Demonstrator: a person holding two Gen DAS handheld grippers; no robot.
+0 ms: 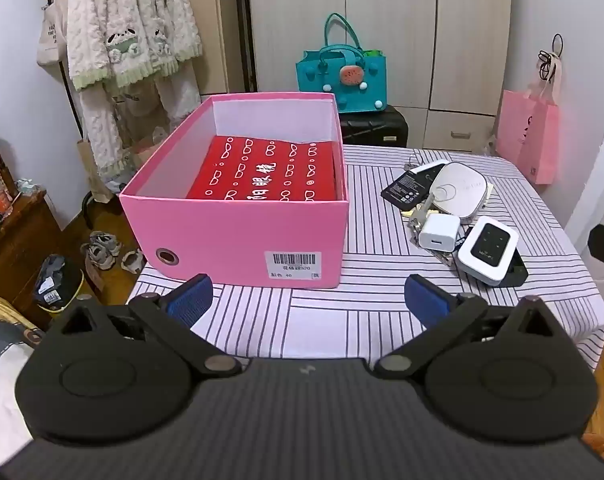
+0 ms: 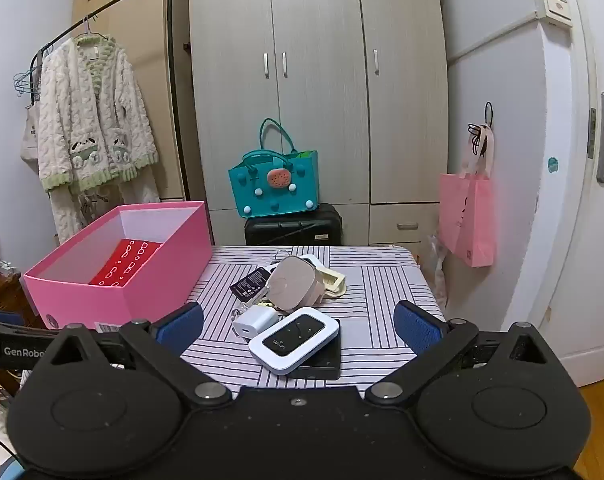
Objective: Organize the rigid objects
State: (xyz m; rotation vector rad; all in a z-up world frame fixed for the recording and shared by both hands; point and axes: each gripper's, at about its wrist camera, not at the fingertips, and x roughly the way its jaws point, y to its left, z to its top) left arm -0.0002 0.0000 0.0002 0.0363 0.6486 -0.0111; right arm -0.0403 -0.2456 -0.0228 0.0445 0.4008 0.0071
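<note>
While hovering over the striped table [image 1: 382, 304], left gripper [image 1: 308, 300] spread wide, nothing between the fingers, facing the pink box [image 1: 238, 236] with a red case [image 1: 266, 172] lying inside. Right gripper [image 2: 298, 326] likewise apart and empty, just above the white router [image 2: 294, 338] resting on a black slab [image 2: 326, 364]. Beside these, white charger [image 2: 254, 320], keys [image 1: 416, 216], round beige device [image 2: 294, 288], all touching in one pile right of the box.

- Left gripper [image 1: 308, 300]: matte black body, ribbed centre panel carrying a small pale mark; two round housings with raised discs beside that panel.
- Fingers: black linkage arms, silver pivot rivets, blue textured pads [image 1: 192, 300].
- Right gripper [image 2: 298, 326]: same build, dust-speckled, small silver screw on the centre panel; blue pads [image 2: 416, 330].
- Marking: white "GenRobo" lettering on a black bar left of the right gripper.
</note>
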